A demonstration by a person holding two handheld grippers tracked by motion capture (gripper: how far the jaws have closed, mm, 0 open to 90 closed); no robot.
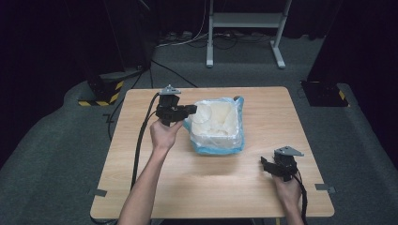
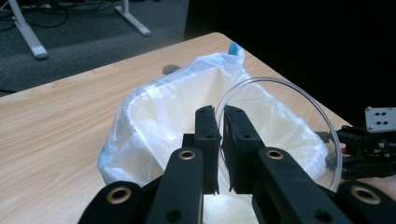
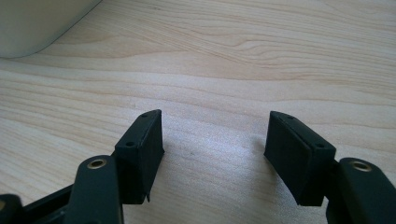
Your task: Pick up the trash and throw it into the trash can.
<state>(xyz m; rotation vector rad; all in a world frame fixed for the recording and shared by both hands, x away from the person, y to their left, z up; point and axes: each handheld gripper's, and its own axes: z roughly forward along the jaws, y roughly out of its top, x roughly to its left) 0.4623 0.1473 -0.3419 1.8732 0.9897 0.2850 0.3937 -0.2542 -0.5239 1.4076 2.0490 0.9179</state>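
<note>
A lab: black curtains [image 1: 56,37]; grey carpet [image 1: 56,140]; hazard-taped stand feet [image 1: 101,93].

The bin [image 1: 218,125] is white, and the bag [image 2: 140,126] in it is see-through white with a blue edge. The round lid [image 2: 289,121] is clear like glass. Both the left gripper [image 2: 220,135] and the right gripper [image 3: 215,144] are black. The table [image 1: 155,187] is light brown wood with wavy lines.

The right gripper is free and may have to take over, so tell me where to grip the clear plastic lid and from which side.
Grip the clear plastic lid by its thin rim, opposite the left gripper, whose jaws already pinch it. It stands on edge over the lined bin, so come from the right with jaws open across the rim.
</note>
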